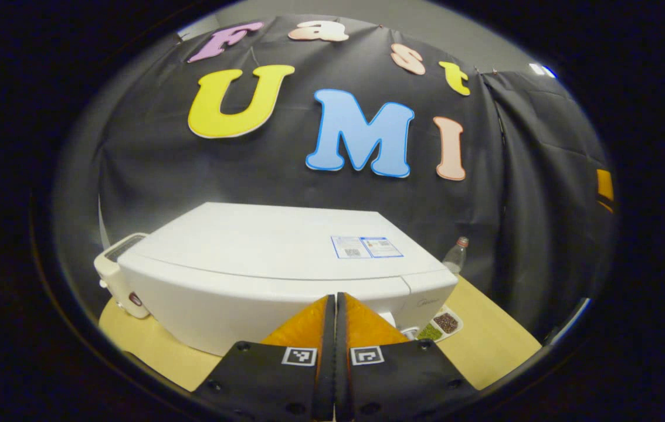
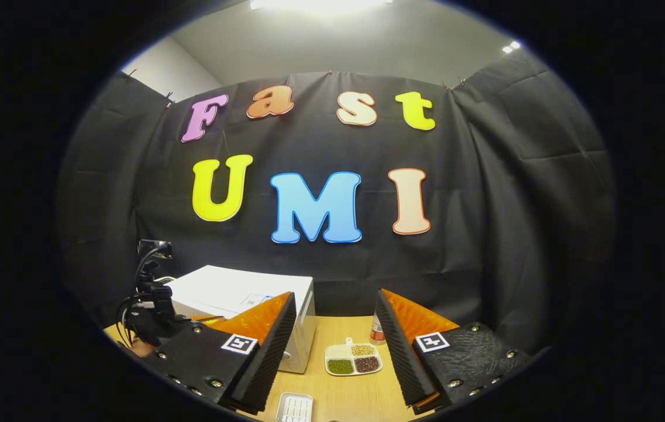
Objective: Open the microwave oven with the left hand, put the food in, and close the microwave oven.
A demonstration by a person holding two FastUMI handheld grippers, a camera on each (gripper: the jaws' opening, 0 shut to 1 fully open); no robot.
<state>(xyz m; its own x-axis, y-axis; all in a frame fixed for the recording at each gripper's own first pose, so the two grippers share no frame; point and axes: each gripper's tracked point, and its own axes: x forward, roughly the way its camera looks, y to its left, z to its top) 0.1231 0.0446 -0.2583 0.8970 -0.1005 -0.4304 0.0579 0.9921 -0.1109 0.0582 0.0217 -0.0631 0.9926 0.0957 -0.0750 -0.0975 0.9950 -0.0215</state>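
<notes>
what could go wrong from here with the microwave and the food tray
1. The left gripper is shut and sits close to the microwave front; shut fingers may slip off the door rather than hook it.
2. The divided food tray lies just beside the microwave; a swinging door could perhaps knock it.
3. A bottle stands right behind the tray; the open right gripper might tip it when reaching in.

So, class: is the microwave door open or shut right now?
Shut, as far as shows. In the left gripper view the microwave front runs flush with no gap; the left gripper, fingers together, hovers before it.
</notes>
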